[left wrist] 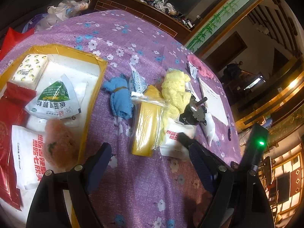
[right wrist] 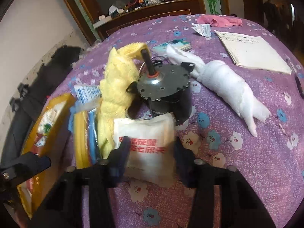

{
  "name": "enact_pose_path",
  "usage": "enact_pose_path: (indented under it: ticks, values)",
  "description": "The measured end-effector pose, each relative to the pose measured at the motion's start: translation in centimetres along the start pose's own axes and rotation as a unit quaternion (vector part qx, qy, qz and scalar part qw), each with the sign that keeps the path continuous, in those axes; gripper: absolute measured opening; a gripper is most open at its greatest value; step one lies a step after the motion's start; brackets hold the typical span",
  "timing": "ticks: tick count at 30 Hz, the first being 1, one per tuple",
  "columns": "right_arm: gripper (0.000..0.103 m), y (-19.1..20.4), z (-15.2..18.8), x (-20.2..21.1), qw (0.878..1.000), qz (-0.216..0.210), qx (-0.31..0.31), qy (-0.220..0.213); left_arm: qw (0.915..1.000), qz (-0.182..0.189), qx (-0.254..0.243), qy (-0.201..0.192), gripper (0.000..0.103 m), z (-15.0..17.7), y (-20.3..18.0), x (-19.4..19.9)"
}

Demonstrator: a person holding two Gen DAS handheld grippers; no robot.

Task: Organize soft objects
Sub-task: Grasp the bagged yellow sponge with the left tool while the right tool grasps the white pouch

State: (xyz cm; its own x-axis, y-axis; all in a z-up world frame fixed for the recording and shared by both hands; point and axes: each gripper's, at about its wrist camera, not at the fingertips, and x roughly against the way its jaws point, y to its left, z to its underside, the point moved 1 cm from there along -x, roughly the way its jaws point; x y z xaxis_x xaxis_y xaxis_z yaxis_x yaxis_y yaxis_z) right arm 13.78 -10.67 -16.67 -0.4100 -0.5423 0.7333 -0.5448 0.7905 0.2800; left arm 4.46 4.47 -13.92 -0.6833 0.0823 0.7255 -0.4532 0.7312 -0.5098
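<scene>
We take the black motor [right wrist: 165, 87] as our landmark. Our right gripper [right wrist: 151, 148] straddles the white packet with red print [right wrist: 144, 142] lying just in front of the motor, fingers on either side of it; motion blur keeps us from telling whether they grip it. Left of the motor the yellow towel [right wrist: 115, 79] leans against it, and the white cloth roll [right wrist: 228, 89] lies to the motor's right. Our left gripper [left wrist: 146, 155] hangs released above the purple tablecloth [left wrist: 144, 38], holding nothing. Farther left of the motor lie the yellow bag [left wrist: 146, 121], the blue cloth [left wrist: 120, 98] and the gold-rimmed tray [left wrist: 95, 87].
</scene>
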Motion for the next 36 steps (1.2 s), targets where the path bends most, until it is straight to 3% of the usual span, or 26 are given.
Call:
enact_pose_path:
  ticks: [2, 4, 9, 14, 18, 23, 25, 27, 30, 36]
  values:
    - [0.016, -0.5, 0.0, 0.6, 1.0, -0.006, -0.011, -0.012, 1.0, -0.003, -0.001, 0.003, 0.086, 0.1, -0.1, -0.2]
    - [0.011, -0.7, 0.0, 0.8, 1.0, -0.016, -0.02, -0.011, 0.9999, -0.007, -0.006, 0.005, 0.086, 0.2, -0.3, -0.5]
    - [0.005, -0.6, 0.0, 1.9, 0.999, -0.031, -0.019, -0.031, 0.9998, -0.012, -0.014, 0.008, 0.086, 0.2, -0.8, -0.9]
    - [0.003, -1.5, 0.2, 4.6, 0.992, -0.09, -0.038, -0.079, 0.9989, -0.031, -0.031, 0.015, 0.086, 0.4, -1.3, -1.5]
    - [0.002, -1.7, 0.4, 6.0, 0.989, -0.089, -0.041, -0.111, 0.997, -0.048, -0.059, 0.014, 0.086, 0.4, -2.2, -2.0]
    - [0.002, -1.9, 0.2, 6.3, 0.987, -0.094, -0.045, -0.12, 0.9888, -0.107, -0.103, 0.013, 0.086, -0.1, -3.3, -4.6]
    - [0.002, -2.0, 0.2, 5.8, 0.989, -0.089, -0.047, -0.108, 0.984, -0.134, -0.117, 0.001, 0.076, -0.4, -3.6, -5.3]
    - [0.002, -2.2, 0.2, 5.4, 0.99, -0.092, -0.053, -0.097, 0.9828, -0.133, -0.128, 0.014, 0.046, -0.4, -3.7, -6.1]
    - [0.002, -2.4, 0.3, 5.1, 0.989, -0.098, -0.059, -0.089, 0.9815, -0.139, -0.127, 0.036, 0.041, 0.0, -3.1, -7.4]
    - [0.002, -2.1, 0.4, 5.2, 0.99, -0.098, -0.053, -0.091, 0.9846, -0.119, -0.124, 0.033, 0.035, 1.5, -2.7, -5.9]
